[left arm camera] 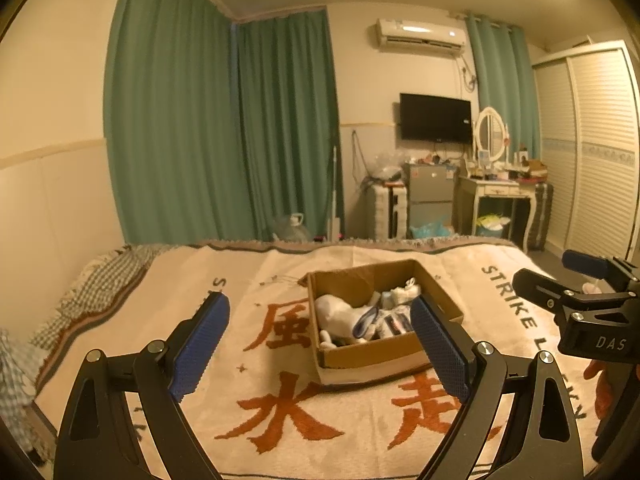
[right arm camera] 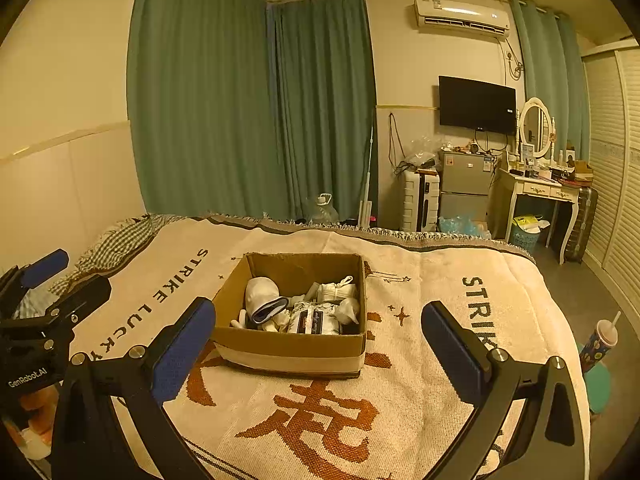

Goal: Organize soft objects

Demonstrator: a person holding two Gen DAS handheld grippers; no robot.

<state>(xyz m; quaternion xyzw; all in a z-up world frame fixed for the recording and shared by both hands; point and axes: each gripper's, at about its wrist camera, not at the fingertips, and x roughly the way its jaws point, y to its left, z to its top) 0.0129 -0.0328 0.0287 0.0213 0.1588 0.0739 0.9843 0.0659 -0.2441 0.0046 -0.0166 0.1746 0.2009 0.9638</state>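
Observation:
A brown cardboard box (left arm camera: pixel 372 354) (right arm camera: pixel 288 344) stands open on the bed blanket. Inside it lie several soft things: a white plush toy (left arm camera: pixel 334 314) (right arm camera: pixel 262 294), a printed soft pack (right arm camera: pixel 314 320) and white rolled cloth (right arm camera: pixel 338 290). My left gripper (left arm camera: pixel 320 344) is open and empty, held above the blanket in front of the box. My right gripper (right arm camera: pixel 318 354) is open and empty too, just before the box's near wall. Each gripper shows at the edge of the other's view, the right one (left arm camera: pixel 576 304) and the left one (right arm camera: pixel 44 300).
The cream blanket (right arm camera: pixel 420 360) with orange characters covers the bed. A checked pillow (left arm camera: pixel 104 276) lies at its far left. Beyond the bed stand green curtains, a suitcase, a small fridge (right arm camera: pixel 466 186) and a dressing table (right arm camera: pixel 540 192). A cup with a straw (right arm camera: pixel 600 344) stands on a stool at right.

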